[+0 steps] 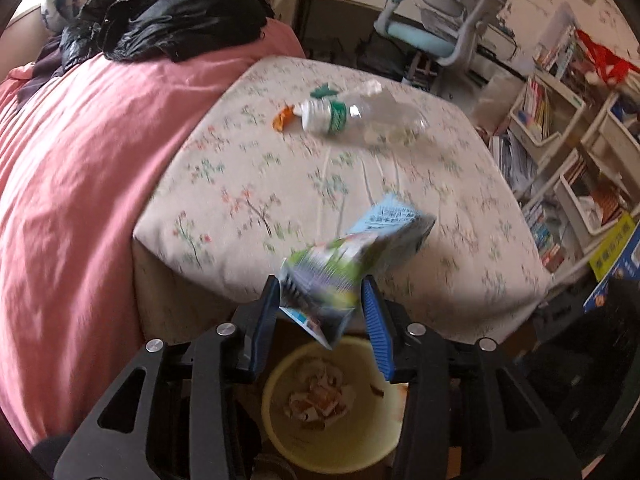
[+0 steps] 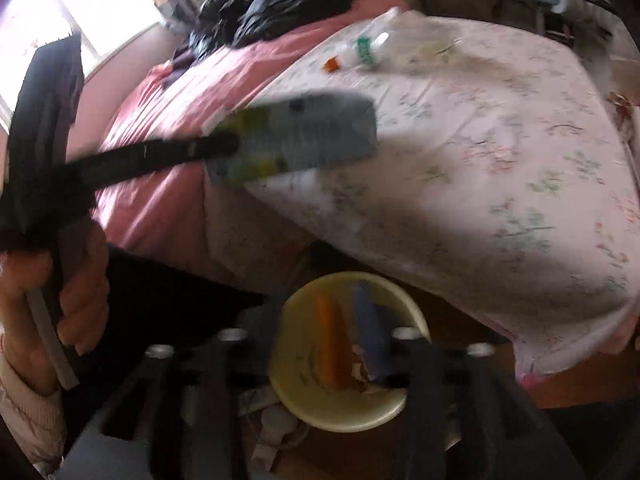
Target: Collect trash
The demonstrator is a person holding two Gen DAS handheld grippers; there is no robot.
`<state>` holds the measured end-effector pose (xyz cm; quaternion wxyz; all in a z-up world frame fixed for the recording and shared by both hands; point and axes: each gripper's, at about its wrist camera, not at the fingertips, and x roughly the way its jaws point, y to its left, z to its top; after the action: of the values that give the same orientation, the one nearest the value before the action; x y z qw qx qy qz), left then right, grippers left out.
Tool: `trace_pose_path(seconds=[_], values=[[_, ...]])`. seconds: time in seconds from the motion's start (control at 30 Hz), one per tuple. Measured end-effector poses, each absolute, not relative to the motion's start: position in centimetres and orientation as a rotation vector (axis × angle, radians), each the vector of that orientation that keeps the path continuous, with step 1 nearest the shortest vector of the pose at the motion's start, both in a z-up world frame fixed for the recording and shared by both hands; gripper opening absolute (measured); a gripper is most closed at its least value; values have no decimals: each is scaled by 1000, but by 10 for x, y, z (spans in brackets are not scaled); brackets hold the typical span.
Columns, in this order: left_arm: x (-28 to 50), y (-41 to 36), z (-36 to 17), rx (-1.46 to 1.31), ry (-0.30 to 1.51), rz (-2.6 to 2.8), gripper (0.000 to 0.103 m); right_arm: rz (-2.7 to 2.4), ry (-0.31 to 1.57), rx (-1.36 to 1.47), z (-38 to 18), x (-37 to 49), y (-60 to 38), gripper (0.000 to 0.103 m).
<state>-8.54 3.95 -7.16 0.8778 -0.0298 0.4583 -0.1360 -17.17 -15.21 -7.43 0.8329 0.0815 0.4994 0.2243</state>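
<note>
My left gripper (image 1: 322, 284) is shut on a light blue and green drink carton (image 1: 352, 256), held tilted above the yellow bin (image 1: 272, 384). The right wrist view shows that carton (image 2: 304, 136) aloft over the bed's corner. My right gripper (image 2: 316, 300), blurred, hangs open over the bin (image 2: 352, 420). A blurred orange piece (image 2: 331, 344) lies between its fingers and looks free of the blue pad (image 2: 370, 336). On the flowered sheet lie a clear plastic bottle (image 1: 360, 114), an orange wrapper (image 1: 282, 118) and a green scrap (image 1: 324, 90).
Crumpled paper (image 1: 320, 400) lies in the bin. A pink quilt (image 1: 80, 160) and a black jacket (image 1: 168, 8) cover the bed's left. A desk chair (image 1: 440, 28) and book shelves (image 1: 560, 140) stand beyond. A hand (image 2: 80, 292) grips the left tool's handle.
</note>
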Motion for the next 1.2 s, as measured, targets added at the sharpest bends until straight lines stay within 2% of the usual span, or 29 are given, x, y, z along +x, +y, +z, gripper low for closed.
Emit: trace_pose_path(seconds=[0.17, 0.43, 0.57, 0.6, 0.73, 0.83, 1.03, 1.2], values=[[-101, 34, -79, -49, 987, -295, 39, 403, 955, 238, -57, -176, -178, 56], [-121, 35, -98, -42, 1065, -303, 38, 336, 825, 313, -36, -186, -204, 70], [-120, 33, -99, -34, 1058, -294, 38, 321, 824, 354, -41, -186, -212, 70], [-120, 32, -99, -28, 1053, -288, 40, 316, 824, 353, -42, -185, -212, 71], [-119, 31, -94, -8, 1001, -229, 65, 273, 808, 330, -42, -186, -214, 77], [-121, 35, -85, 1, 939, -172, 80, 215, 794, 285, -41, -187, -212, 86], [-124, 40, -70, 16, 852, -120, 91, 143, 763, 154, -39, -189, -197, 94], [-129, 36, -64, 63, 812, -114, 94, 126, 767, 89, -45, -186, -189, 95]])
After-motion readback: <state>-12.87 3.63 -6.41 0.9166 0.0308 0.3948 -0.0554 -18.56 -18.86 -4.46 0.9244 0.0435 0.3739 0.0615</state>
